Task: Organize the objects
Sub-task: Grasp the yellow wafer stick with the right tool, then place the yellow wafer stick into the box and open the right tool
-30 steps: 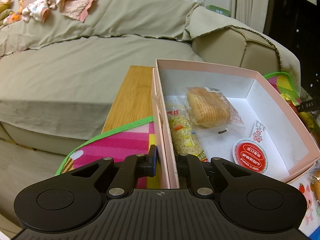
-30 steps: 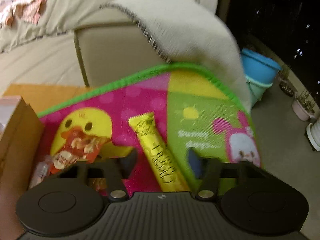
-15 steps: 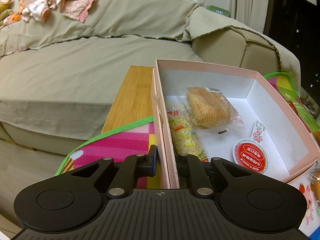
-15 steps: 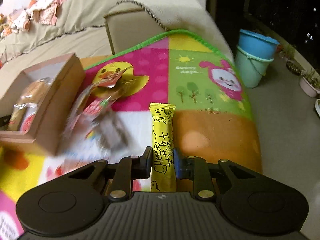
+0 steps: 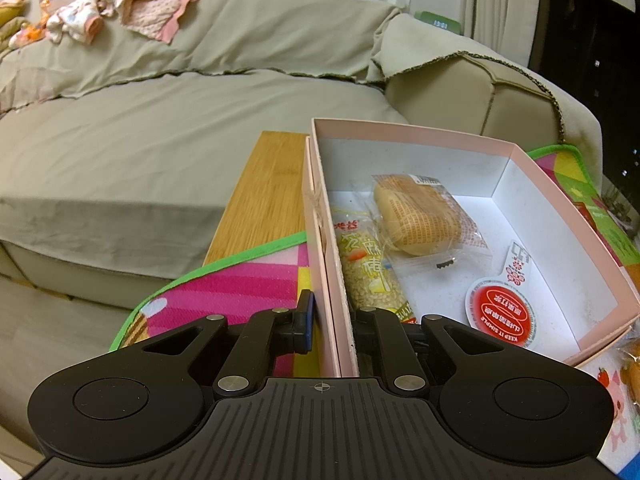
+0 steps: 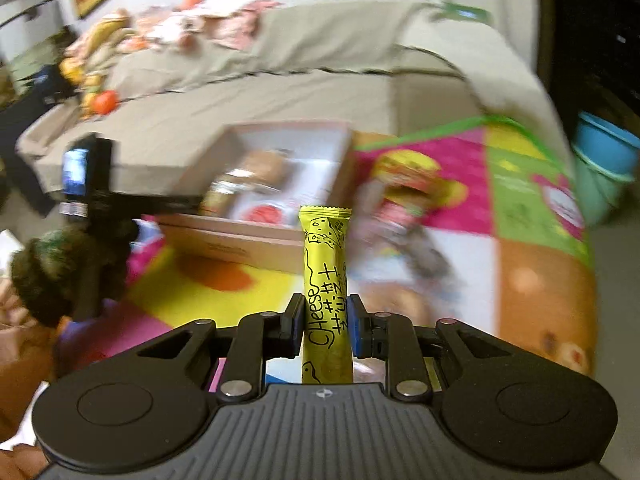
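Progress roughly midway, I judge. Pink box (image 5: 520,184) on mat (image 5: 240,284) holds bun packet (image 5: 416,216) and sesame bar (image 5: 368,276). My left gripper (image 5: 332,320) clamps box wall. My right gripper (image 6: 325,324) clamps cheese stick (image 6: 326,280) in air near box; more snacks (image 6: 404,208) lie on mat.

Matt pink cardboard box (image 5: 532,184), white papery lining inside, left wall clamped in left gripper (image 5: 332,320) — matt black plastic, ribbed body, bright metal pivot pins. Clear glossy plastic wrap on bread bun (image 5: 416,216) and sesame snack pack (image 5: 368,276). Glossy red-and-white sticker label (image 5: 502,316). Smooth grained wooden table (image 5: 268,188). Soft, fuzzy-looking play mat (image 5: 240,288), green-edged. Matt beige cloth sofa cover (image 5: 160,120), creased. Shiny yellow foil-like cheese stick wrapper (image 6: 325,280) in right gripper (image 6: 325,320) — crimped end, blue pads.
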A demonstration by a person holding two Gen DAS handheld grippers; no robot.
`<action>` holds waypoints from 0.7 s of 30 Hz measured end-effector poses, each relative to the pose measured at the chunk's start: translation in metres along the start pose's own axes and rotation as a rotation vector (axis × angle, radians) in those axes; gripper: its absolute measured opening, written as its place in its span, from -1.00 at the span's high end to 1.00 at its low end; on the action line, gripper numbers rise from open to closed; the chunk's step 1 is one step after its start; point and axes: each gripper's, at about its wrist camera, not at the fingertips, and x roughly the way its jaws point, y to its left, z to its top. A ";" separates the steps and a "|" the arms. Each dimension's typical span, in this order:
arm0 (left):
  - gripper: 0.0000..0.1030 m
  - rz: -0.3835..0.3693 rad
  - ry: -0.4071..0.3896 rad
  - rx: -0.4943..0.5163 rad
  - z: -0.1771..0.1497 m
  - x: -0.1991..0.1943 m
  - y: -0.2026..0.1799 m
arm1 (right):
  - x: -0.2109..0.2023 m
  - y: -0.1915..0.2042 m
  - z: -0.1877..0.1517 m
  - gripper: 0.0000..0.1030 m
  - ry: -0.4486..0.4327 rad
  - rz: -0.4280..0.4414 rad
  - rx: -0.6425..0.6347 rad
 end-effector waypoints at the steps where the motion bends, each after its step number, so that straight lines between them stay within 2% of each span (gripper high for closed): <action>1: 0.76 0.000 0.000 0.000 0.000 0.000 0.000 | 0.003 0.007 0.007 0.58 -0.011 0.024 -0.011; 7: 0.76 0.000 0.000 0.000 0.000 0.000 0.000 | 0.034 0.048 0.057 0.58 -0.097 0.109 -0.056; 14: 0.75 -0.001 0.000 0.001 -0.001 0.000 0.000 | 0.087 0.080 0.109 0.58 -0.119 0.141 -0.076; 17: 0.75 -0.003 0.000 0.002 -0.001 0.000 0.000 | 0.106 0.083 0.117 0.52 -0.110 0.141 -0.067; 21: 0.74 -0.005 -0.001 0.001 -0.001 0.001 0.000 | 0.107 0.071 0.105 0.37 -0.086 0.163 -0.039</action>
